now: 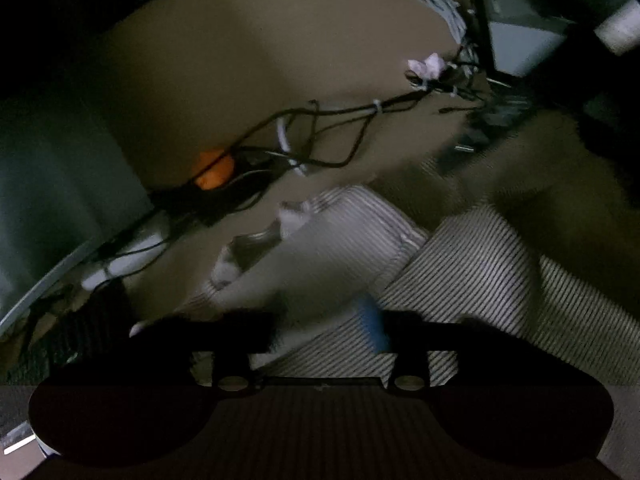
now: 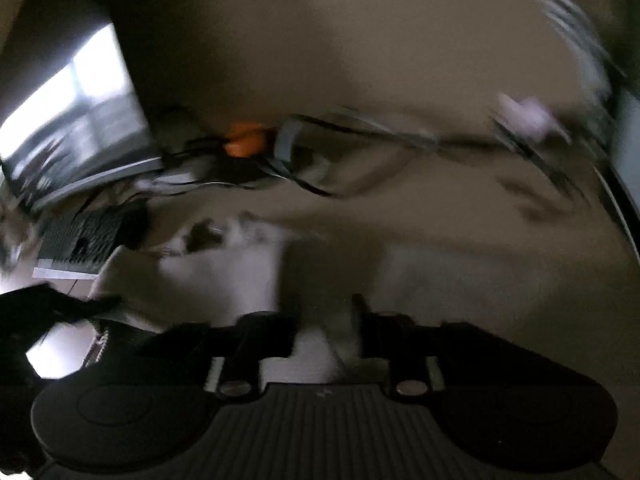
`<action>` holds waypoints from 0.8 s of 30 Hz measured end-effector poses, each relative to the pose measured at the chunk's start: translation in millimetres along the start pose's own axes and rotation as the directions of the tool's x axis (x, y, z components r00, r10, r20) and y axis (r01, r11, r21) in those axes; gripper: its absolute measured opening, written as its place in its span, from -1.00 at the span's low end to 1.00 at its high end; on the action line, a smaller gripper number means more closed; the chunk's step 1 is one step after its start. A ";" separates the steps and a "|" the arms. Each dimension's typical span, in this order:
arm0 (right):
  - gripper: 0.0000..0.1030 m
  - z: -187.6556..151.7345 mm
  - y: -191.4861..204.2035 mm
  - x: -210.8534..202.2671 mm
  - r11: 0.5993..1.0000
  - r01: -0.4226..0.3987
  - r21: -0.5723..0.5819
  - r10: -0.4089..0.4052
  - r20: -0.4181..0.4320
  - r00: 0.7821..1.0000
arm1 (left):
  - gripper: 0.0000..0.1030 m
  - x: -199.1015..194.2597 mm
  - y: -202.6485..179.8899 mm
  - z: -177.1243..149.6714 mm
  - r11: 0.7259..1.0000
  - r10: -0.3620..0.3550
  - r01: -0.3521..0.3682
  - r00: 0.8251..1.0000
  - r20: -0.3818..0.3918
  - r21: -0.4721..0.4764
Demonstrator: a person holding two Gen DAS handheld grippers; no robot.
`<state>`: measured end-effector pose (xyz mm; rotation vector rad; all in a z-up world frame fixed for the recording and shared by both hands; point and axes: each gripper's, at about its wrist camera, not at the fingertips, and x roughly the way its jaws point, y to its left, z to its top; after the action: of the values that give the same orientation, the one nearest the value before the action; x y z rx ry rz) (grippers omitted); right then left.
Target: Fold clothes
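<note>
Striped shirt bunched on table

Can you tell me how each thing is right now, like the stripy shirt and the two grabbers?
Striped shirt: rumpled, not folded flat, lying on the tan surface.
Left gripper: fingers apart, cloth lies between them; too dark to tell if it grips.
Right gripper: fingers apart, pale cloth between them; too blurred to tell if it grips.
Cables: tangled, lying loose behind the shirt.
Monitor: switched on, glowing.
Keyboard: lying flat below the monitor.
</note>
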<state>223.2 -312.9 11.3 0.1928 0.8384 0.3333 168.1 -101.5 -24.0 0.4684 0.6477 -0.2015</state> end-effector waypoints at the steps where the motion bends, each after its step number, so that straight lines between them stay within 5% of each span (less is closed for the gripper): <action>1: -0.34 -7.2 -9.9 -6.5 0.998 0.025 0.060 -0.025 0.000 1.000 | 0.54 1.1 2.5 -1.0 1.000 0.007 -0.007 1.000 0.001 0.002; 5: -0.35 -28.2 -35.8 -22.6 0.972 0.097 0.213 -0.099 -0.002 0.995 | 0.66 17.4 7.0 -4.3 0.998 0.033 -0.031 0.999 -0.020 0.054; 7: -0.35 -24.2 -24.5 -25.2 0.989 0.095 0.116 -0.097 0.014 0.995 | 0.64 26.7 4.0 -7.4 0.991 0.049 -0.043 0.998 -0.044 0.127; 10: -0.35 -8.1 3.7 -16.0 1.000 -0.006 -0.021 0.007 0.057 0.998 | 0.64 27.1 10.2 -12.8 0.984 0.081 -0.068 0.994 -0.073 0.165; 17: -0.35 17.9 25.4 66.1 0.991 -0.129 -0.034 0.128 -0.031 0.991 | 0.64 35.2 32.0 -25.9 0.979 0.186 -0.173 0.974 -0.128 0.106; 19: -0.52 19.3 30.9 79.1 0.985 -0.163 -0.050 0.160 -0.059 0.985 | 0.64 44.7 31.8 -28.6 0.973 0.212 -0.197 0.968 -0.133 0.120; 20: -0.80 19.9 34.2 82.3 0.981 -0.182 -0.060 0.178 -0.070 0.982 | 0.64 48.7 31.5 -29.7 0.970 0.222 -0.205 0.966 -0.132 0.130; 21: -0.82 20.5 37.5 85.1 0.977 -0.202 -0.069 0.197 -0.081 0.977 | 0.64 51.1 31.8 -30.3 0.967 0.229 -0.211 0.966 -0.124 0.139; 22: -0.82 21.0 40.8 82.4 0.970 -0.228 -0.080 0.222 -0.077 0.972 | 0.62 52.5 32.9 -30.2 0.966 0.234 -0.217 0.965 -0.116 0.144; 24: -0.82 21.5 46.1 84.3 0.963 -0.252 -0.095 0.245 -0.081 0.966 | 0.14 55.4 36.7 -29.3 0.961 0.250 -0.233 0.962 -0.113 0.146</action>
<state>282.0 -240.2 -19.5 0.1895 0.8638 0.6216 207.7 -57.2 -65.8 0.6871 0.7011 0.0199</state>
